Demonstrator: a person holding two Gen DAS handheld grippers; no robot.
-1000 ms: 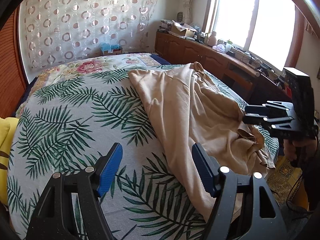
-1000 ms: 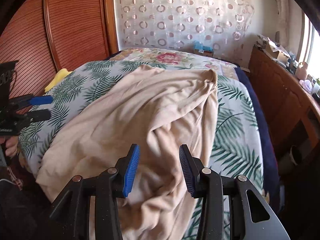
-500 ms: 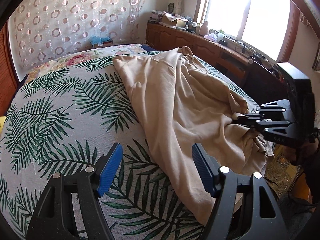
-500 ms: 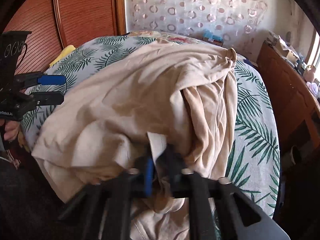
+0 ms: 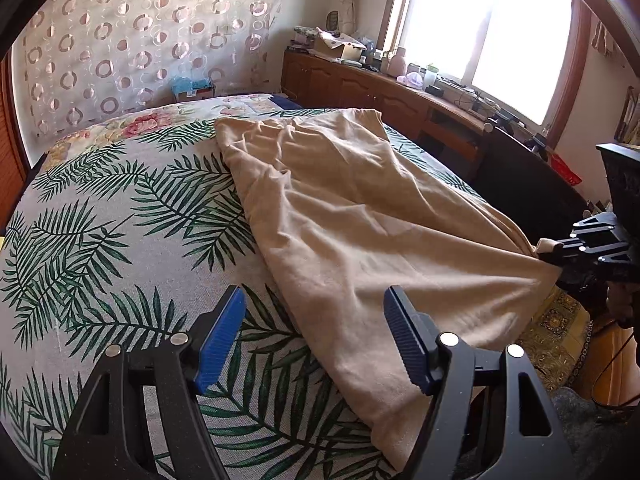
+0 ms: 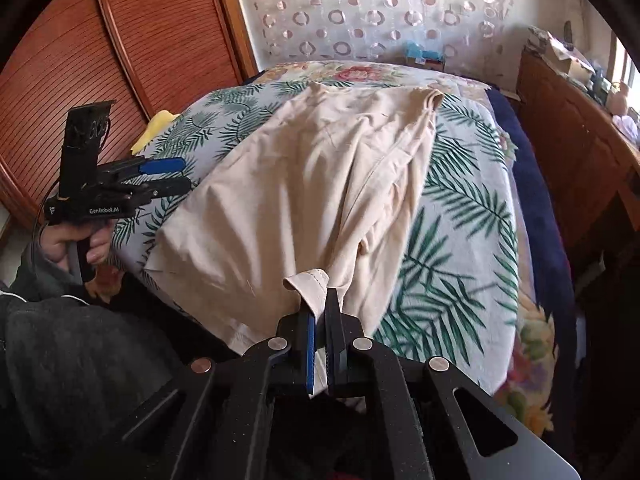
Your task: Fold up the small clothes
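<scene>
A beige garment lies spread on the bed with the palm-leaf cover; it also shows in the right wrist view. My right gripper is shut on a hem corner of the garment and holds it taut at the bed's near edge; this gripper shows in the left wrist view. My left gripper is open and empty above the bed, its right finger over the garment's near corner. It shows in the right wrist view, left of the garment.
A wooden sideboard with clutter runs under the window along the bed's far side. A wooden wardrobe stands on the other side. A yellow cloth lies at the bed's edge. A patterned rug covers the floor.
My right gripper closed on the garment's hem and pulled it back, stretching the crumpled cloth flat. My left gripper stayed open and shifted over the near corner.
</scene>
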